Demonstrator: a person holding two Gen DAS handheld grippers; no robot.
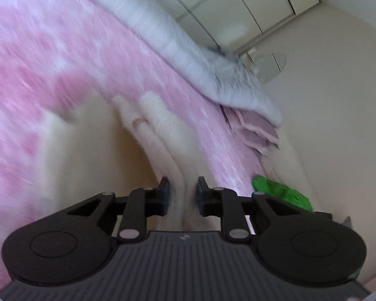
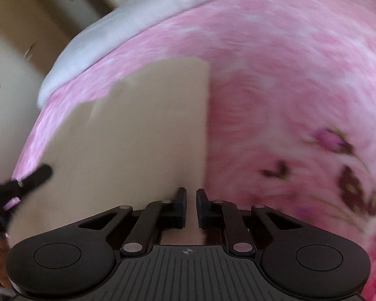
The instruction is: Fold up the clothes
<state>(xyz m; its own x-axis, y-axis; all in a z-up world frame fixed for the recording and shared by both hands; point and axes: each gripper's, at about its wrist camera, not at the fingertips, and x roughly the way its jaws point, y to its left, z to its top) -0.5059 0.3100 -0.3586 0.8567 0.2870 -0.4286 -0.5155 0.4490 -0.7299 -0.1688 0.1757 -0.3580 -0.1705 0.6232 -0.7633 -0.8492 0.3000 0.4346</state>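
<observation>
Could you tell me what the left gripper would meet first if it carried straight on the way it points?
Most likely the cream garment that the left gripper already pinches, then the pink floral bedding; blur makes depth uncertain.

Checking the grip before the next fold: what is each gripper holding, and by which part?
Both hold the cream garment: the left gripper pinches a narrow strip of it, the right gripper its near edge by the corner.

Domestic bedroom. A bed carries a pink floral blanket (image 2: 288, 75) with a pale grey-white pillow or bedding roll (image 1: 188, 42) along its far edge. Behind it stand plain cream walls (image 1: 325, 87) and white panelled wardrobe doors (image 1: 250, 2), furnishings typical of a home.
</observation>
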